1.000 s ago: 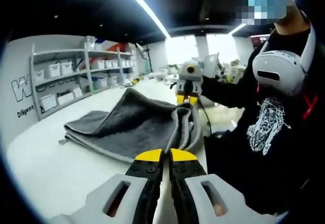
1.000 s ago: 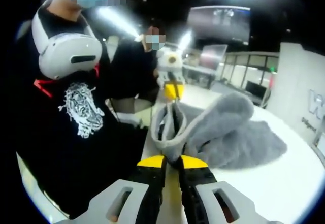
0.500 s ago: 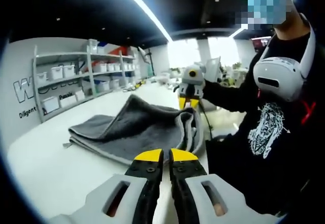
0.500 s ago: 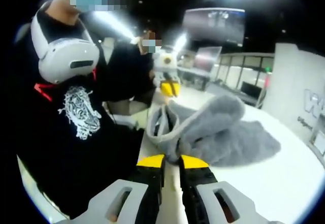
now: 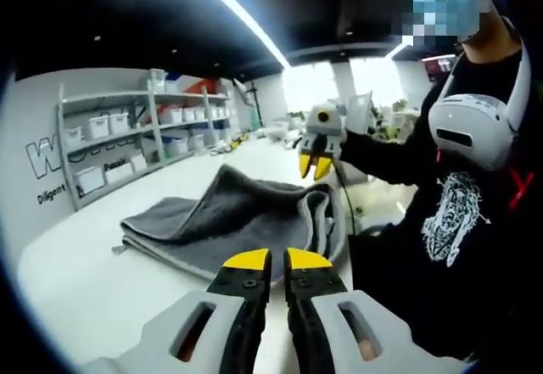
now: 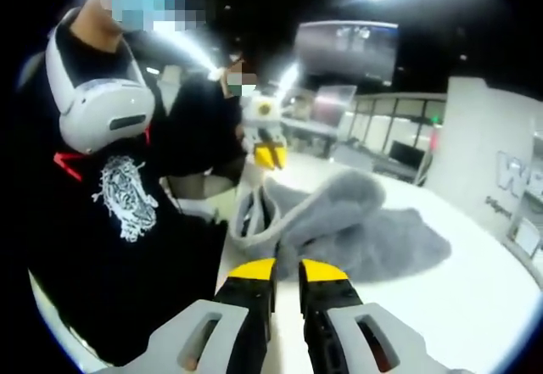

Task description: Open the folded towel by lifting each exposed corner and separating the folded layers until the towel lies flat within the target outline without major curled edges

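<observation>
A grey towel (image 5: pixel 229 209) lies partly folded on the white table (image 5: pixel 85 289), one layer humped up and a thick folded hem curling near the table's edge. My left gripper (image 5: pixel 278 259) sits just short of the towel's near edge, its jaws a narrow gap apart with nothing between them. Above the hem at the far side hovers my right gripper (image 5: pixel 313 170), yellow tips splayed and clear of the cloth. In the right gripper view the towel (image 6: pixel 373 230) bulges ahead of my right gripper (image 6: pixel 287 265), jaws apart and empty. Beyond the hem is the left gripper (image 6: pixel 270 160).
White shelves (image 5: pixel 127 145) with storage bins line the wall behind the table. The person (image 5: pixel 458 221) holding the grippers stands at the table's edge in dark clothes, a white headset at the chest. Another person (image 6: pixel 212 128) stands behind. Bare tabletop (image 6: pixel 458 306) surrounds the towel.
The right gripper has let go of the towel's hem and risen a little, tips spreading. The left jaws have parted slightly. The raised fold has sagged lower.
</observation>
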The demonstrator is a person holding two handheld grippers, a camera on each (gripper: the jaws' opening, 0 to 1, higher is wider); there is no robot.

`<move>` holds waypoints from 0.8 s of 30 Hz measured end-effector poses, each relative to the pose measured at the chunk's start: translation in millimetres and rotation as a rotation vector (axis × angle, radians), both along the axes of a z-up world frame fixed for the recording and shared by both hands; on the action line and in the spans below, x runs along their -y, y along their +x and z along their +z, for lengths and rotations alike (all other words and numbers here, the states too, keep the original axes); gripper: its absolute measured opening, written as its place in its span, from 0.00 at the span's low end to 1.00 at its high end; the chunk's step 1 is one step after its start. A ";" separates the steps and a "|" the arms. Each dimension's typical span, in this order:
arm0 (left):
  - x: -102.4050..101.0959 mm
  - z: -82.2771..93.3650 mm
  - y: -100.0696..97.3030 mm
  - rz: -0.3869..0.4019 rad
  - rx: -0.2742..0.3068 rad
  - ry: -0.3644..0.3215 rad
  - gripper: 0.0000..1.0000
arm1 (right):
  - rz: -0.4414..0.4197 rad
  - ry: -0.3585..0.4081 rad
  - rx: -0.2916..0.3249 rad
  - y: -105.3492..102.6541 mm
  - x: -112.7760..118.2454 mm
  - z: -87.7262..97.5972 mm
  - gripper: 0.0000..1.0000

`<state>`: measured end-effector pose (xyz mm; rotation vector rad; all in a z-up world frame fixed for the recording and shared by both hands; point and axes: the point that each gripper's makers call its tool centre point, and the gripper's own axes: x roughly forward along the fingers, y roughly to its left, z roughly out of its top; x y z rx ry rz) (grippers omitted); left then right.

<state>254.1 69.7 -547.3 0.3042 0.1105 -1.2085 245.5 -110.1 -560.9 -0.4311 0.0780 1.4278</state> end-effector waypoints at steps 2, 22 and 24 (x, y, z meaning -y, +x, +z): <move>2.5 2.7 3.2 0.012 -0.013 -0.016 0.05 | -0.008 0.004 0.007 2.4 -1.6 2.0 0.07; -15.6 -3.1 80.3 0.369 -0.133 -0.094 1.00 | -0.261 0.274 -0.082 57.7 4.6 40.2 0.97; -23.0 -4.0 86.5 0.398 -0.128 -0.090 1.00 | -0.276 0.317 -0.085 63.2 7.8 46.3 1.00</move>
